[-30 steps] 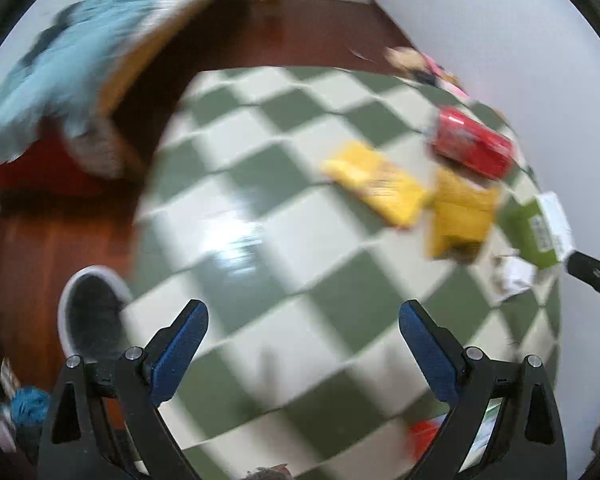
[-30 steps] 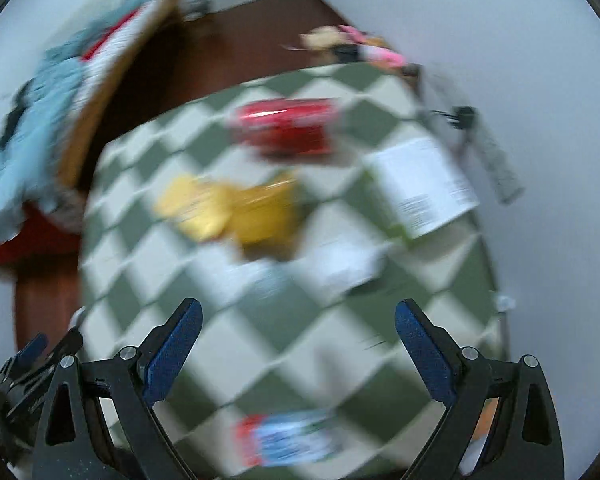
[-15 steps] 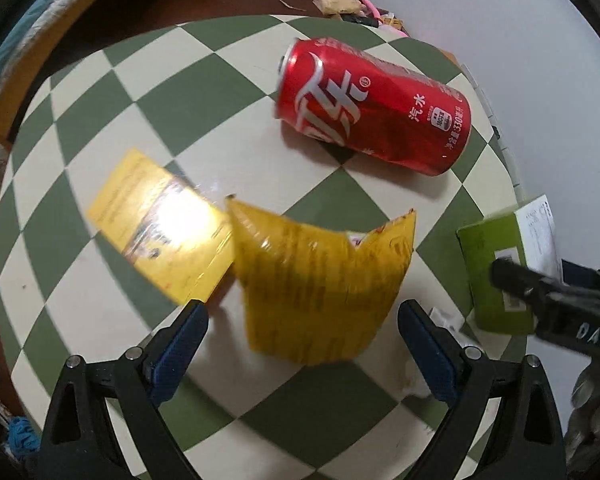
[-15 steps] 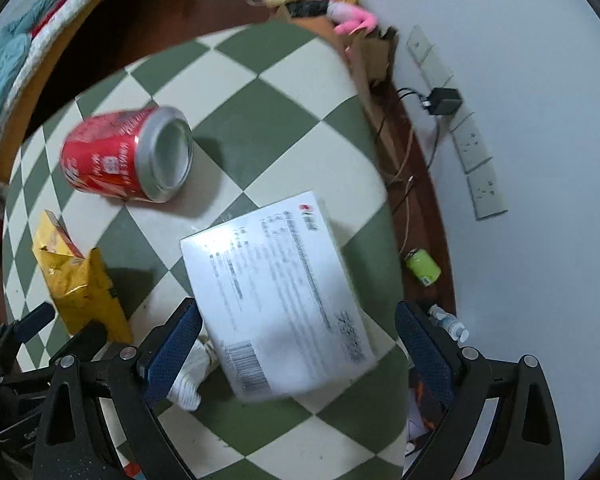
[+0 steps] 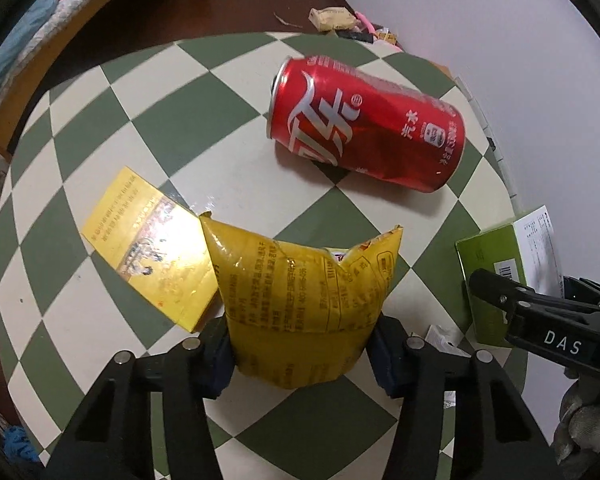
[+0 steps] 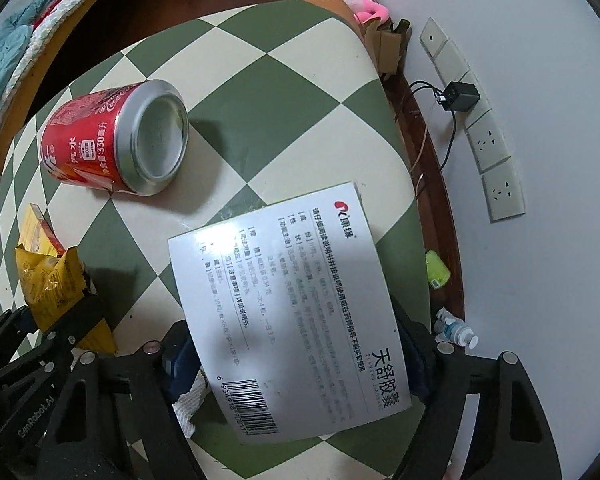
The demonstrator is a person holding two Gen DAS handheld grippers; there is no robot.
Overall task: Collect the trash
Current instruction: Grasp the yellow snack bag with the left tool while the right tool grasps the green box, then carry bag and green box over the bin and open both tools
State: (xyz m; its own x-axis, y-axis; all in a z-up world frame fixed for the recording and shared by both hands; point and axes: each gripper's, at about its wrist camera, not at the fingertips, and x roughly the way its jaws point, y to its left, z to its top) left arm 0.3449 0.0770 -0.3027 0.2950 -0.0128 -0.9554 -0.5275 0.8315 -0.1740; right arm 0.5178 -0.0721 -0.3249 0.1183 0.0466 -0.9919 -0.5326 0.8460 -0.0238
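both claws [image 5: 302, 354] [image 6: 296, 364] are closing in, now pinching the yellow wrapper [image 5: 300, 304] and medicine box [image 6: 288, 308] on the checkered bench [image 5: 172, 120] beside the white wall [image 6: 540, 160].

The desk [image 5: 100, 320] is checked green and cream. The can [image 5: 364, 128] is red with white script and a silver base. The wrapper [image 5: 300, 304] is yellow with dark print; the card [image 5: 148, 232] is yellow. The box [image 6: 296, 300] is white-faced with green sides.
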